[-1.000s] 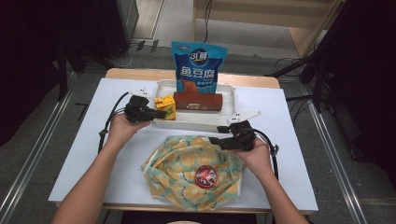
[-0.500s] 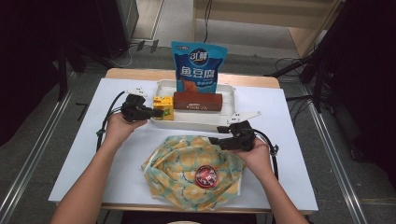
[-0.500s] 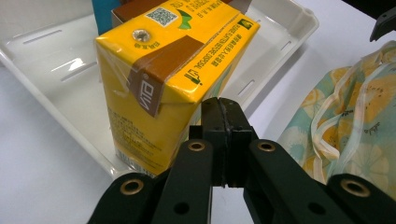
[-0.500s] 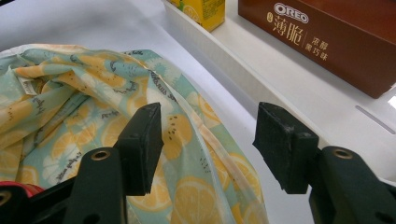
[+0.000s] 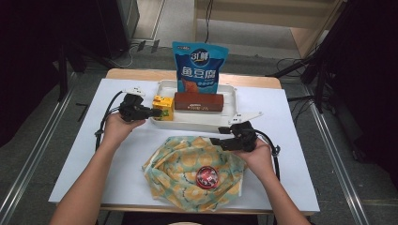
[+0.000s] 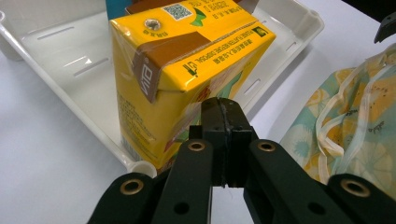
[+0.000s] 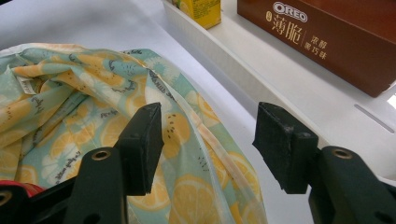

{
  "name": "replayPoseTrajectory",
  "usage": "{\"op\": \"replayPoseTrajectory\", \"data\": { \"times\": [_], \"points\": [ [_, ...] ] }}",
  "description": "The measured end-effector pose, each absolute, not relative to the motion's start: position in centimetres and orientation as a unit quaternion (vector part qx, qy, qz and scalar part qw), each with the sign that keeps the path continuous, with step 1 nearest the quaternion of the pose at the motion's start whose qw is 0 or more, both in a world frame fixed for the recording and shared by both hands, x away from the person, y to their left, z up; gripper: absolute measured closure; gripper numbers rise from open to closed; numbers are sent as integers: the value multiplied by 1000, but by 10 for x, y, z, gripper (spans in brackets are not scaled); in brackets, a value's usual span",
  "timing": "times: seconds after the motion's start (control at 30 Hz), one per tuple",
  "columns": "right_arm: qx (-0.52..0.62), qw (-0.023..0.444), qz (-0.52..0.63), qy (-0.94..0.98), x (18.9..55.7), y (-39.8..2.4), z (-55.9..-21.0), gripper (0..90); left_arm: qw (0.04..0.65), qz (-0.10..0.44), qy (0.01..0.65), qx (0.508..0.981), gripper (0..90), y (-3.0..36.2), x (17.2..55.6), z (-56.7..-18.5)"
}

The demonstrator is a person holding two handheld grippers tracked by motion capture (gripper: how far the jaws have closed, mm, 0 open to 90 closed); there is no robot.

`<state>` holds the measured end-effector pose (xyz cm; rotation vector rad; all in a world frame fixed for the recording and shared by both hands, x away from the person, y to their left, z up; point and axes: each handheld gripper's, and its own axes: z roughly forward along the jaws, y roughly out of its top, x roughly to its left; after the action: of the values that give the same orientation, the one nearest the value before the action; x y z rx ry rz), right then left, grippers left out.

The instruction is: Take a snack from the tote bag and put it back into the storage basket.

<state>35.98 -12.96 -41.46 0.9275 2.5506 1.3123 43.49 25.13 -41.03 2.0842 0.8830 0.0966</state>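
White sheeting covers the counter, ringed by dark floor and cables. Largest on it is the lemon-print cloth bag at the near edge, a red round item lying on top. Behind it, a white tray holds a blue snack pouch standing upright, a brown biscuit box and, at its left end, a yellow drink carton.

High view: the left gripper meets the carton's left side; the right gripper hovers at the bag's far right edge. Left gripper view: its fingers are closed together, empty, tips against the carton's lower face, which leans over the tray rim. Right gripper view: the fingers stand apart, holding nothing, above the bag's fabric; the box's OREO lettering is legible there.

Compared with 1 second earlier, the left gripper and carton sit slightly farther left; the right gripper is unchanged.
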Motion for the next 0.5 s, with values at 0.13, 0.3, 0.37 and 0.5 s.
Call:
{"op": "replayPoseTrajectory", "data": {
  "times": [0.13,0.3,0.37,0.5],
  "points": [
    [307,63,436,844,360,-130,-415,428,428,29,355,831,899,253,435,-410],
    [306,64,436,844,360,-130,-414,428,426,15,360,830,865,254,434,-409],
    [307,63,436,844,360,-130,-414,428,427,13,360,830,855,254,434,-409],
    [305,65,436,844,360,-130,-414,429,428,3,358,830,824,255,433,-408]
  ]
}}
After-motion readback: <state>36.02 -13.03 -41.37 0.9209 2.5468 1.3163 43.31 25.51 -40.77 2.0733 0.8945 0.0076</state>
